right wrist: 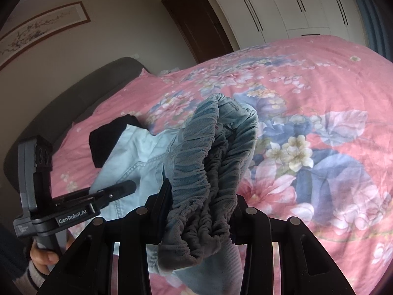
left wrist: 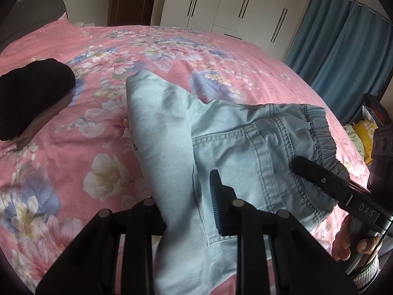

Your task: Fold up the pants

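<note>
Denim, pale blue pants point(left wrist: 221, 135), hangs pinched in the left gripper point(left wrist: 189, 196) at six o'clock; keep both ends level while carrying. Folded black cloth point(left wrist: 32, 93) lies at nine o'clock on the pink floral bedspread point(left wrist: 172, 49).

Right gripper point(right wrist: 199, 209) clamps the gathered elastic waistband point(right wrist: 211, 152); white wardrobe point(right wrist: 282, 5) at one o'clock.

Left gripper point(left wrist: 189, 196): jaws nearly together, clamped on pants point(left wrist: 233, 152) fabric, pointing steeply down. Right gripper point(right wrist: 200, 206): jaws partly apart, clamped on the bunched waistband point(right wrist: 208, 172), angled down less steeply. Both grippers sit close side by side. Left hand point(right wrist: 45, 253) wraps its handle from below, striped cuff showing; right hand point(left wrist: 353, 243) likewise grips its handle, fingers curled.
</note>
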